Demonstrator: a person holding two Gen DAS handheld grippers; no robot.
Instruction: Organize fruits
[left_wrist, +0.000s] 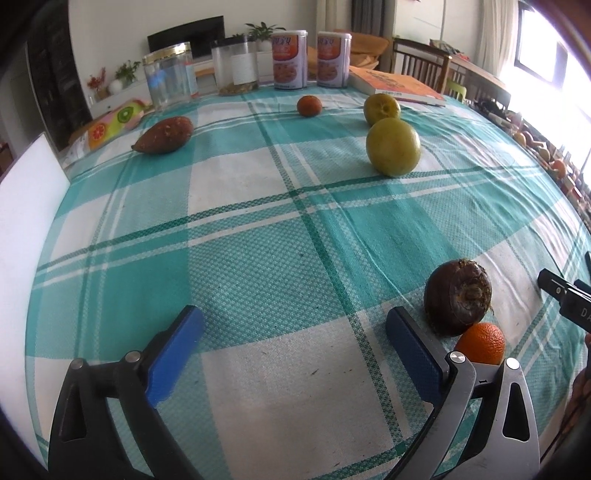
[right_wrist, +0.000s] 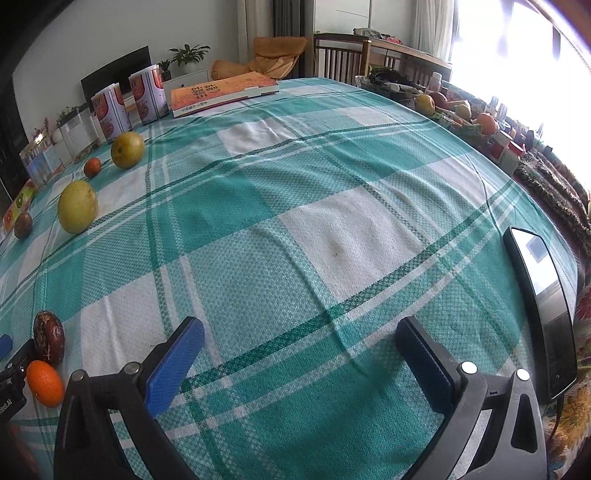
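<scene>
On the teal checked tablecloth (left_wrist: 258, 236) lie two yellow-green round fruits (left_wrist: 393, 146) (left_wrist: 381, 109), a small reddish fruit (left_wrist: 309, 106), a brown oblong fruit (left_wrist: 165, 135), a dark brown round fruit (left_wrist: 458, 302) and a small orange (left_wrist: 480, 344). My left gripper (left_wrist: 293, 325) is open and empty, its right finger just left of the dark fruit. My right gripper (right_wrist: 301, 338) is open and empty over bare cloth. In the right wrist view the dark fruit (right_wrist: 48, 338) and orange (right_wrist: 45, 383) lie at the far left, the green fruits (right_wrist: 77, 211) (right_wrist: 127, 149) further back.
Two printed cans (left_wrist: 290, 59) (left_wrist: 333, 59), two clear jars (left_wrist: 170, 75) (left_wrist: 239, 66) and an orange book (left_wrist: 397, 85) stand along the table's far edge. A white board (left_wrist: 26, 206) is at the left. A phone (right_wrist: 541, 306) lies at the right edge; a fruit tray (right_wrist: 458, 109) sits beyond.
</scene>
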